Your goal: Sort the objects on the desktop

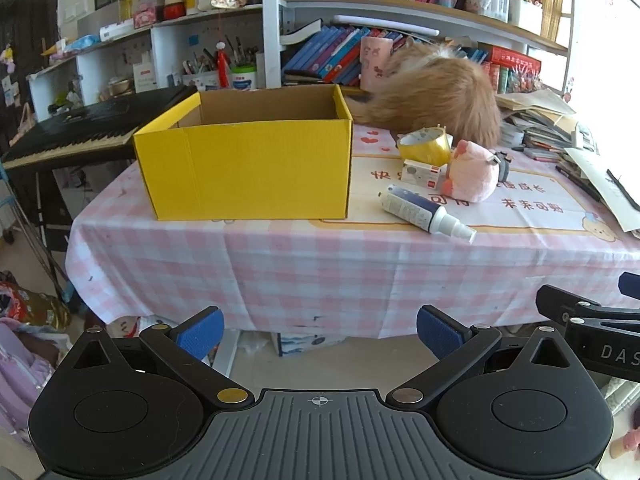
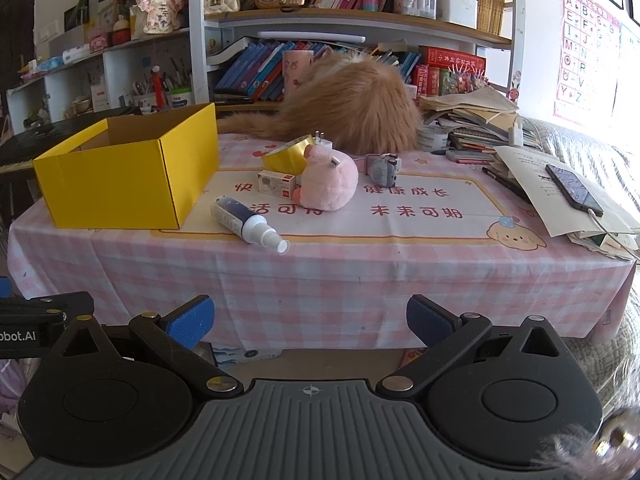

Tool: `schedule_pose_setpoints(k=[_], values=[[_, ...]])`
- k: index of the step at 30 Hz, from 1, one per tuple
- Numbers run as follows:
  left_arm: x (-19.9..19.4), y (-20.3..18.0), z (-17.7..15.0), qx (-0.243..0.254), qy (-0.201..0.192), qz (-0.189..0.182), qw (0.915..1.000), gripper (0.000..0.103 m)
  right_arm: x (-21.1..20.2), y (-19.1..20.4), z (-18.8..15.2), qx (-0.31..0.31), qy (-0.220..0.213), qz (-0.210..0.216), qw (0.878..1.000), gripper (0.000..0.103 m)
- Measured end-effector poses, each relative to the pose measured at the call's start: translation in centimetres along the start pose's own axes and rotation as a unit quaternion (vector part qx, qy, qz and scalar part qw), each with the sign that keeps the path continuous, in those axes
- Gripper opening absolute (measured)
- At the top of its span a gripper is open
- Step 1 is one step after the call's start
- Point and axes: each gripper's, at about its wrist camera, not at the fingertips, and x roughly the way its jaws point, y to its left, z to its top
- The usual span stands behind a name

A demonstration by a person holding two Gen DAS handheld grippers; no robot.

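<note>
An open yellow cardboard box stands on the left of the pink checked table. Right of it lie a white and blue spray bottle, a pink plush toy, a small white carton, a gold tape roll and a small grey toy. My left gripper and right gripper are both open and empty, held in front of the table's near edge, apart from everything.
A furry orange cat lies at the table's back. Stacked papers and a phone fill the right side. A keyboard piano stands left of the table. Bookshelves rise behind.
</note>
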Motion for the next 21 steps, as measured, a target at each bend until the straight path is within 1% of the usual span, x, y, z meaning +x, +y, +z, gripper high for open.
schedule_pose_setpoints(k=[5, 13, 18, 21], values=[[0.07, 0.00, 0.02, 0.001, 0.000, -0.005, 1.0000, 0.103, -0.01, 0.21, 0.06, -0.002, 0.001, -0.001, 1.000, 0.103], [0.19, 0.23, 0.29, -0.002, -0.001, -0.016, 0.9999, 0.103, 0.16, -0.29, 0.31, 0.015, 0.004, -0.005, 1.000, 0.103], [0.31, 0.21, 0.46, 0.002, -0.002, -0.024, 0.9997, 0.103, 0.18, -0.35, 0.48, 0.019, 0.003, 0.012, 1.000, 0.103], [0.53, 0.14, 0.66, 0.001, 0.000, -0.030, 0.9996, 0.103, 0.27, -0.09, 0.65, 0.010, 0.006, 0.014, 1.000, 0.103]])
